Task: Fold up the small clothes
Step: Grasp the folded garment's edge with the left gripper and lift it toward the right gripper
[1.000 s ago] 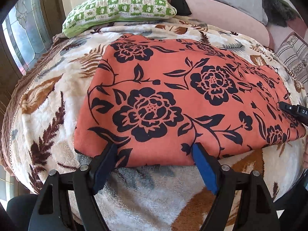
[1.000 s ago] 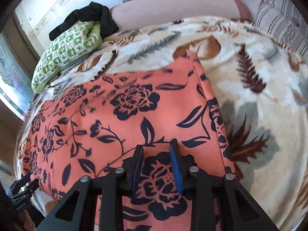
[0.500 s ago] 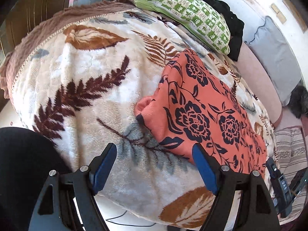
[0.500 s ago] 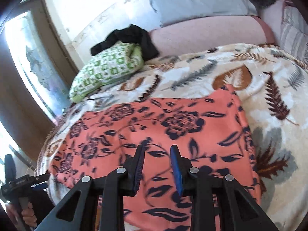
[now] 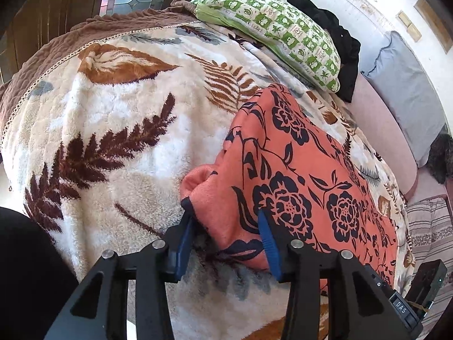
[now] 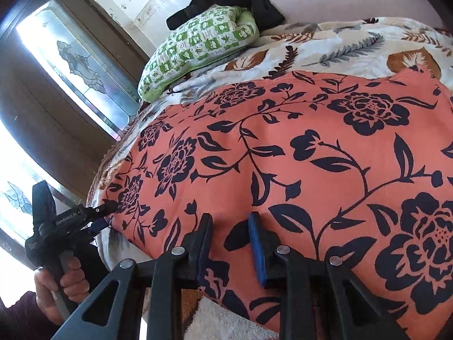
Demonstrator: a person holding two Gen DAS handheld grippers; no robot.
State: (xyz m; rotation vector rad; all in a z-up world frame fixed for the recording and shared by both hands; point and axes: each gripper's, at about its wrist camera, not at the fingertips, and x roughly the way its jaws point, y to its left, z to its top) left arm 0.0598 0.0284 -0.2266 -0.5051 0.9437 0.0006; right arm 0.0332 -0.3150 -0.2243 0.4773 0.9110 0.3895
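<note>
Since a second ago, you have swung your left gripper (image 5: 225,236) from the long front edge of the orange floral garment (image 5: 300,175) round to its left corner, and its jaws have just been closing there, with a bunched fold of that corner between the 2 blue pads; the pads sit against the fabric on both sides, though you cannot tell for sure that they pinch it. From the right wrist view, your left hand (image 6: 61,286) grips the tool's handle at the garment's far left end. Your garment lies spread flat on the leaf-print blanket (image 5: 113,130), well short of the green checked pillow (image 5: 271,25). Further right, your right gripper (image 6: 229,245) hovers over the garment's near edge, jaws narrow, pads apart with fabric showing beneath them, nothing clearly pinched.
</note>
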